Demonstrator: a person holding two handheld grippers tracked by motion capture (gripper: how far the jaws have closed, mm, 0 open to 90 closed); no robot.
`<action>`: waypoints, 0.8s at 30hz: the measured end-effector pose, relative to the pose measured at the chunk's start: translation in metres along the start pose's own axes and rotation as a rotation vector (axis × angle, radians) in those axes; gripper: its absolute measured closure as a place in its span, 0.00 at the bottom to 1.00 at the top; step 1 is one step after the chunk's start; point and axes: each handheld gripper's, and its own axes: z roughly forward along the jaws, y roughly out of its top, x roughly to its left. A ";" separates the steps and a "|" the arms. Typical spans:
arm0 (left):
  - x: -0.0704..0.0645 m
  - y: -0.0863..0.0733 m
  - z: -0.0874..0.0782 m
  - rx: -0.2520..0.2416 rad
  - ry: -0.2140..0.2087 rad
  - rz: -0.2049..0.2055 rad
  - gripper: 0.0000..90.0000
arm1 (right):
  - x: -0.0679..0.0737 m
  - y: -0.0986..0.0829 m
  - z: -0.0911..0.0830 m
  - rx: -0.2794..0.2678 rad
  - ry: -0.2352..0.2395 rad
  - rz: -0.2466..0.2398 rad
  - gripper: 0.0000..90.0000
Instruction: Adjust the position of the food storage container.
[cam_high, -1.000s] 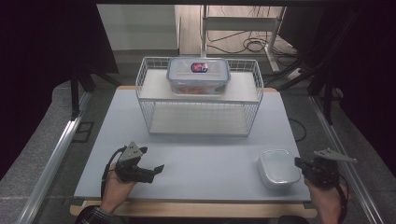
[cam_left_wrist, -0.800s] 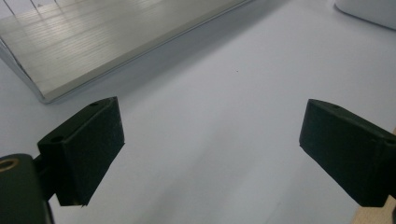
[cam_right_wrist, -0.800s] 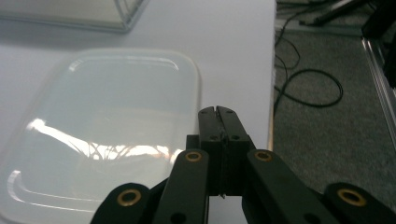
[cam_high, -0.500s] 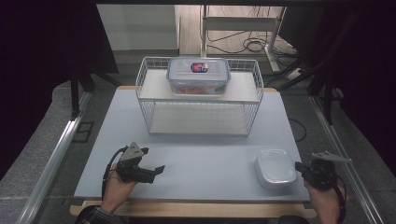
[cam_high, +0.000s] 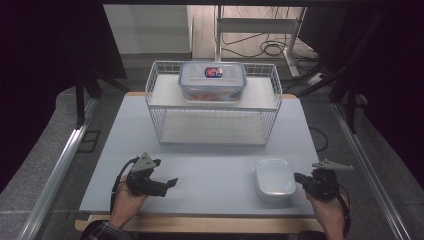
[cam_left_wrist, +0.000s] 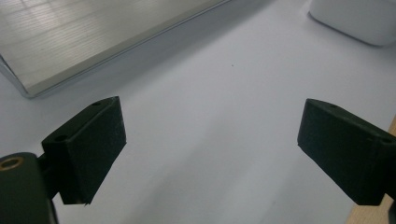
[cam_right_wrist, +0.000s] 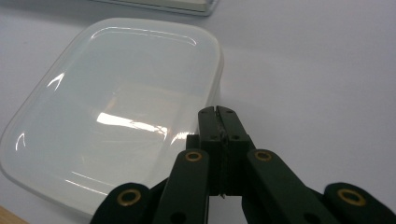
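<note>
Container (cam_high: 274, 178) further left vs. before

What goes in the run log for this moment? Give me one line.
left gripper: open, empty, low over table | right gripper: shut, empty, beside white lidded container | clear food box: on wire rack

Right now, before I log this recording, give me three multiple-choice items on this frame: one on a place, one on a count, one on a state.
1. Where is the lidded box with the red-and-blue label?
A. on the wire rack's top shelf
B. on the table
C. under the rack

2. How many containers are in sight?
A. one
B. two
C. four

3. How do the right gripper's jaws stand?
A. wide apart
B. pressed together
C. clamped on the lid

Key: 1 A, it sits atop the wire rack. 2 B, that box plus the white container. 3 B, the right gripper view shows them together, beside the container.
</note>
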 end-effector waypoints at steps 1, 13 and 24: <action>0.000 0.000 0.000 0.000 -0.002 -0.002 0.08 | 0.003 0.001 0.002 0.001 0.008 -0.005 0.99; -0.001 0.001 0.004 0.020 -0.027 -0.023 0.08 | 0.039 0.019 0.031 0.015 0.116 -0.056 0.99; -0.001 0.001 0.006 0.045 -0.046 -0.039 0.08 | 0.068 0.037 0.063 0.036 0.202 -0.103 0.99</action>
